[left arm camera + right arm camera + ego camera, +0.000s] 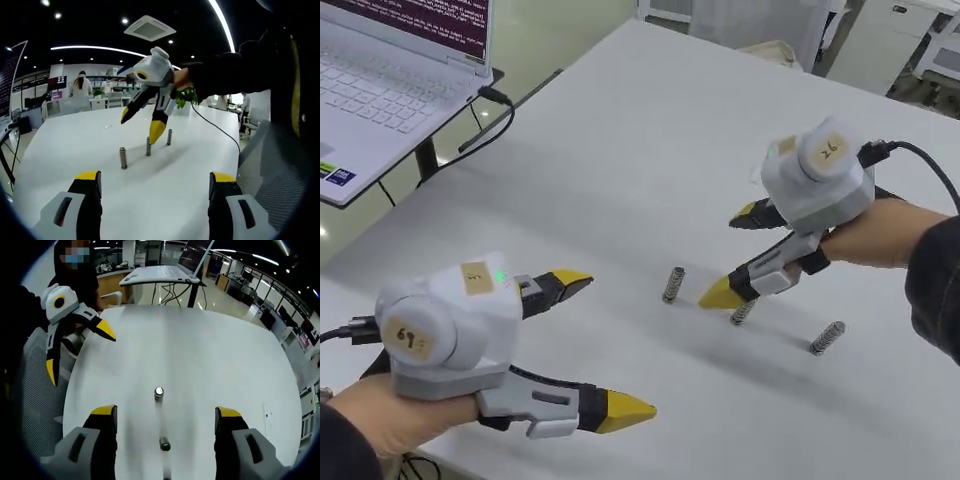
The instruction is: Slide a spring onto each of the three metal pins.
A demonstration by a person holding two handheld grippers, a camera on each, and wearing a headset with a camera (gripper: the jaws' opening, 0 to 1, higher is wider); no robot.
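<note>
1. In the head view we hold the left gripper (pixel 612 345) at the lower left, its jaws spread wide and empty.
2. The right gripper (pixel 725 255), right of centre, is likewise released, its lower tip just beside the middle spring (pixel 743 312).
3. On the white table (pixel 650 130) the near spring (pixel 673 285) stands at centre and the far spring (pixel 827 338) further right.

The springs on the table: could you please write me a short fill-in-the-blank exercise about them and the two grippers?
1. ____ springs stand on the white table.
2. The right gripper hovers close by them with its jaws ____.
3. The left gripper holds nothing, and its jaw tips are coloured ____.
Missing words: three; open; yellow.
</note>
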